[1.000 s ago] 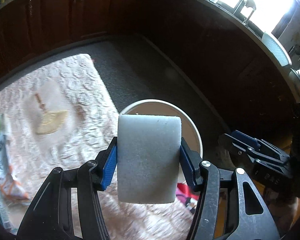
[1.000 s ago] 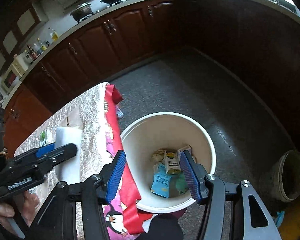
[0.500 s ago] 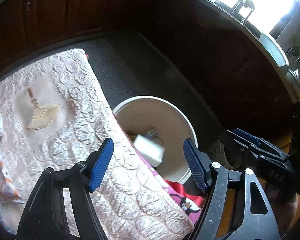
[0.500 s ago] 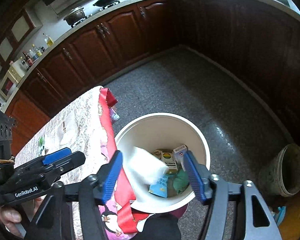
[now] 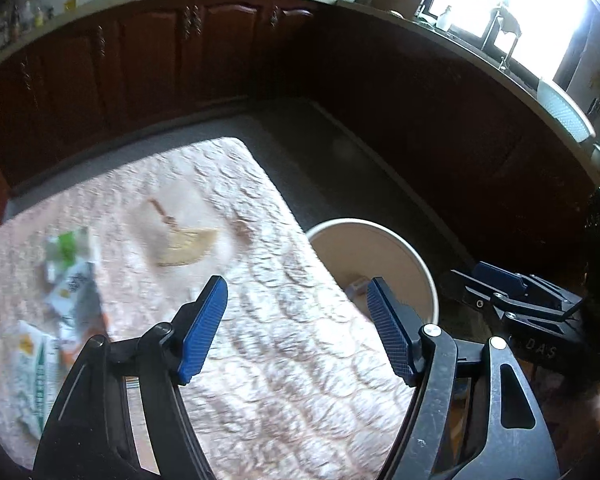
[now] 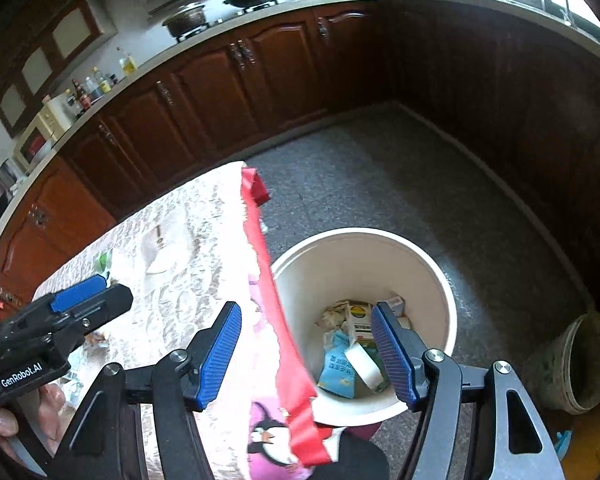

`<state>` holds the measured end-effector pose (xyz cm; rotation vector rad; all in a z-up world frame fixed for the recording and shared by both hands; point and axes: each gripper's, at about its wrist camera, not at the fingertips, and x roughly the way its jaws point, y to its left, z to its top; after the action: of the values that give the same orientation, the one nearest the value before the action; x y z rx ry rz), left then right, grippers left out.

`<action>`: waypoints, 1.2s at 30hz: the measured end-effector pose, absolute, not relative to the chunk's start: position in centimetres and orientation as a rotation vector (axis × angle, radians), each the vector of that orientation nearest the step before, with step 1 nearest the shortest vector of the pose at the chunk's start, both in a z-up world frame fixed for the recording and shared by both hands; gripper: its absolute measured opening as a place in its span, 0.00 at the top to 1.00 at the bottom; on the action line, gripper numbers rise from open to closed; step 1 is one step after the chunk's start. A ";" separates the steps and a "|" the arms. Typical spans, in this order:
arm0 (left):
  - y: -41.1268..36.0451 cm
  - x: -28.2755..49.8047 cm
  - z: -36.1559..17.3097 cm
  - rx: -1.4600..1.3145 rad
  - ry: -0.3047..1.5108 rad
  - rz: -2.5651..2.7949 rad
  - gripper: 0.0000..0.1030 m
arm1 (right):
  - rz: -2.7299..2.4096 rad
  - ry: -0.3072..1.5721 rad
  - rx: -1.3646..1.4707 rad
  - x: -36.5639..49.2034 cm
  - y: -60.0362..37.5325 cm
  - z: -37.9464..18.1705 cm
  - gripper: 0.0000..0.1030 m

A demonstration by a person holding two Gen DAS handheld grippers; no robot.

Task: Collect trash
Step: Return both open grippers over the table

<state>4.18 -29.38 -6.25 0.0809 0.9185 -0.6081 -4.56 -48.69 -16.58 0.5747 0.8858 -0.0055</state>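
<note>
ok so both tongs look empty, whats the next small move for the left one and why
Probably swing the left tongs left, toward the crumpled wrappers on the tablecloth. Its jaws stand open with nothing between them, the white block lies in the bucket, and those wrappers look like the nearest trash left on the table.

Both wrist views look down from close above the table (image 5: 284, 360) edge; each shows, somewhat blurred, the bucket (image 6: 428, 264) beside it.

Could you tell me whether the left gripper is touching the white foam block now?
Apart. The right wrist view shows the white foam block lying inside the bucket, while the left gripper hangs open over the table.
</note>
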 end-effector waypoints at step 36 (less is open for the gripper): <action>-9.5 1.2 -2.6 -0.015 0.738 -0.275 0.31 | 0.166 0.681 0.297 -1.9 -30.5 -7.2 0.26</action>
<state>1.21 -9.55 -2.60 -0.0154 0.7382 -0.2748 -1.92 -30.49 -7.24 0.2965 0.6808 0.1663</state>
